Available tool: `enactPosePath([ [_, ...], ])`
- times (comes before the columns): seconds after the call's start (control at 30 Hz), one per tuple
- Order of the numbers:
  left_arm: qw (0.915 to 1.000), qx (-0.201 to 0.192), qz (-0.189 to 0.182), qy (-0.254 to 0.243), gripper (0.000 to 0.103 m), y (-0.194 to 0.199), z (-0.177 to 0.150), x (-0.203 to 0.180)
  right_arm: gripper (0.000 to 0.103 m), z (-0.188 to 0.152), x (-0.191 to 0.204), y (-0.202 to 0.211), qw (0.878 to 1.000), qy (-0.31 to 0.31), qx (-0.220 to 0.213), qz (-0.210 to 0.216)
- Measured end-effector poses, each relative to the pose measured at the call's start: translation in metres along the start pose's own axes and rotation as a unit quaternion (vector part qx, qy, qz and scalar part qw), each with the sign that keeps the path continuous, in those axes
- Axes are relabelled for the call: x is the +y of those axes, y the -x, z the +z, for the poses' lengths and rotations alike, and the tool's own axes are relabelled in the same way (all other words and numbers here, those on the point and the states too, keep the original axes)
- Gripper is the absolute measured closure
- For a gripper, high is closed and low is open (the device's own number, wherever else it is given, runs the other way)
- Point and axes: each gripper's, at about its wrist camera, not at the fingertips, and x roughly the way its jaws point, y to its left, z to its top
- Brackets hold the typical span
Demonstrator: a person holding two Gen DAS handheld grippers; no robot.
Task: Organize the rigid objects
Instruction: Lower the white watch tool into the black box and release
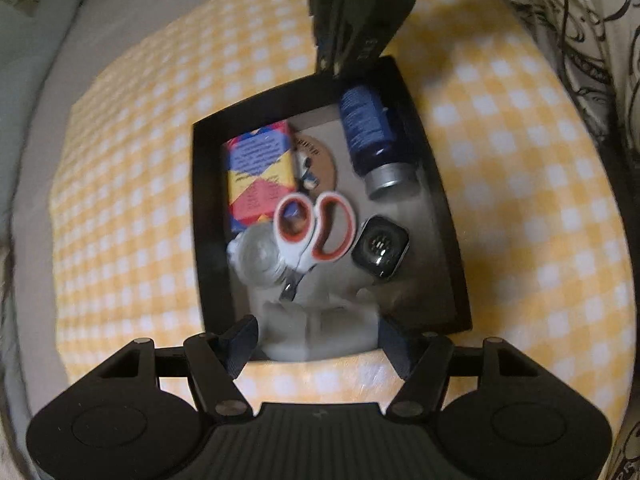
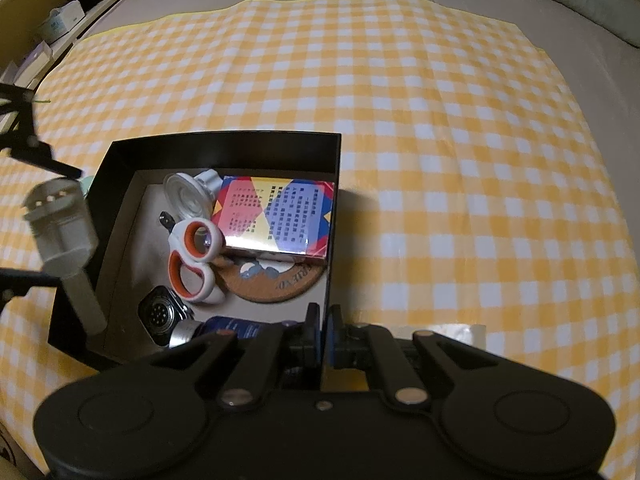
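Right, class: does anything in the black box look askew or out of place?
The scissors lie slanted over the white round piece and cork coaster, not flat. The blue bottle lies on its side. Nothing looks spilled or damaged.

Box [image 2: 224, 148]: black, open-topped, pale floor; left of centre in the right wrist view, on yellow-checked cloth.
Carton [image 2: 276, 216]: red, blue and yellow, printed text; lying flat along the box's right wall.
Coaster [image 2: 276, 284]: round cork disc, partly under the carton.
Scissors [image 2: 194, 256]: white handles with orange loops, lying at the box's middle, over the coaster's edge.
Watch [image 2: 162, 314]: dark square body, back facing up, in the box below the scissors.
Bottle [image 1: 370, 132]: blue with silver cap, on its side by the wall, upper right in the left wrist view.
Round piece [image 2: 186, 196]: white, ribbed disc, at the box's far end.
White plastic part [image 2: 64, 224]: cylindrical with a stem, tilted over the box's left wall.
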Motion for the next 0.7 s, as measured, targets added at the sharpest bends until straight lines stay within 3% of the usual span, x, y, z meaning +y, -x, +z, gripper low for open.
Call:
enactPosePath([
  [0.03, 1.0000, -0.003, 0.000, -0.008, 0.034, -0.002, 0.002, 0.001, 0.099, -0.001, 0.000, 0.000, 1.000, -0.001, 0.001, -0.001],
  [0.13, 0.9999, -0.002, 0.012, -0.005, 0.013, -0.009, 0.008, 0.002, 0.099, 0.002, 0.002, -0.001, 1.000, 0.001, 0.005, -0.005],
  [0.33, 0.9950, -0.030, 0.001, 0.095, 0.012, 0.003, 0.001, 0.003, 0.099, 0.006, 0.008, -0.005, 1.000, 0.005, 0.009, -0.013],
  [0.53, 0.9751, -0.068, -0.007, 0.211, 0.008, 0.023, -0.010, -0.001, 0.099, 0.008, 0.013, -0.008, 1.000, 0.007, 0.006, -0.015],
  [0.7, 0.9574, -0.096, 0.004, 0.272, 0.004, 0.036, -0.014, -0.008, 0.099, 0.007, 0.019, -0.009, 1.000, 0.011, 0.003, -0.017],
])
